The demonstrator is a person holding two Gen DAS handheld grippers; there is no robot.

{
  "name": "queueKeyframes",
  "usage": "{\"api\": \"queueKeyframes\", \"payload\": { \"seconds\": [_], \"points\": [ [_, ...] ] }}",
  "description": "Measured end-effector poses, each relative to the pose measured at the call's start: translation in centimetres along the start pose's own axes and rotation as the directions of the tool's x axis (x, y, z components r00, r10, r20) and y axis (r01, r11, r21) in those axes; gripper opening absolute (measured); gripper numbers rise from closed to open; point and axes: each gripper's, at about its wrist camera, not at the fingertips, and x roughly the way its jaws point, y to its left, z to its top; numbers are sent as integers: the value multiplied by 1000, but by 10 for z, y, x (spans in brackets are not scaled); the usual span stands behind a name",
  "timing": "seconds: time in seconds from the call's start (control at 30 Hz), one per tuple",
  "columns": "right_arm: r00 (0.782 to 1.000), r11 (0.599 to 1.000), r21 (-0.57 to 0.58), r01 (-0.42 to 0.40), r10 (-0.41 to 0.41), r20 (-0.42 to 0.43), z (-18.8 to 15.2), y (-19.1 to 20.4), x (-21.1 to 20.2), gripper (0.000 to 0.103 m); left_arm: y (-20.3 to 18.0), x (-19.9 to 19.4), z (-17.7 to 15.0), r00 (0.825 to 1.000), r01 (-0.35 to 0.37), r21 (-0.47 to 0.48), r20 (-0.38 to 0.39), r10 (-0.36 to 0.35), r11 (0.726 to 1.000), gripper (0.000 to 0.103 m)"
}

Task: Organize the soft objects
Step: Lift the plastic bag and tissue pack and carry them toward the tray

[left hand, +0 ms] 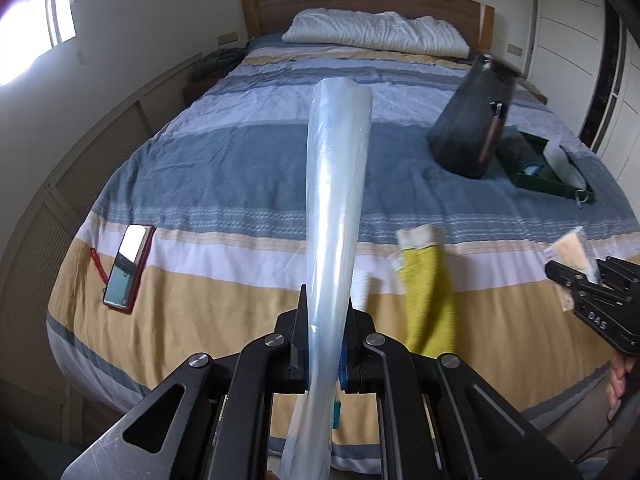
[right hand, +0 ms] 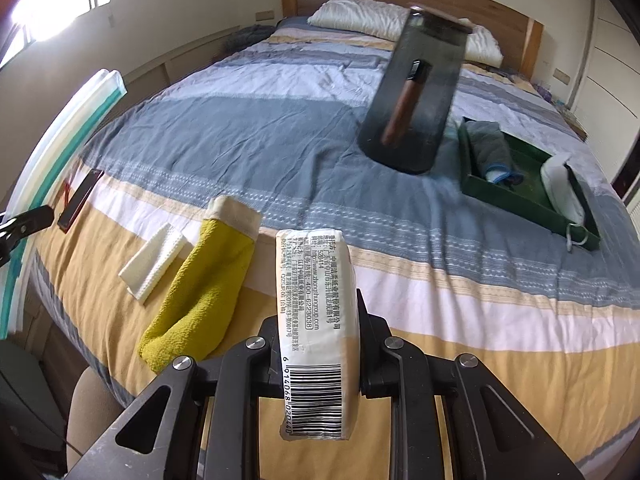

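Observation:
My left gripper [left hand: 325, 320] is shut on a clear plastic zip bag [left hand: 338, 184] that stands up above the bed; its teal-edged side shows at the left in the right wrist view [right hand: 52, 160]. My right gripper [right hand: 316, 316] is shut on a white tissue packet [right hand: 314, 312] with a barcode, also seen at the far right of the left wrist view [left hand: 570, 248]. A yellow mitt [right hand: 200, 292] with a cream cuff lies on the striped bedspread [right hand: 440, 280], beside a folded white cloth [right hand: 154, 264]. A green tray [right hand: 524, 200] holds a grey cloth [right hand: 490, 148] and a white pouch [right hand: 560, 188].
A dark bag with a brown handle [right hand: 412, 96] stands next to the tray. A phone in a red case [left hand: 128, 268] lies near the bed's left edge. A white pillow [left hand: 376, 32] sits by the wooden headboard [left hand: 360, 0]. Low cabinets line the left wall.

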Motion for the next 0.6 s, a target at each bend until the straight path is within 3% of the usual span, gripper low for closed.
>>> {"api": "queueKeyframes", "payload": {
  "seconds": [0.6],
  "points": [
    [987,986,135,98,-114,113,-16,-93,-98,22,-134,-51,34,981,150,165,96,-168,975,7]
  ]
}}
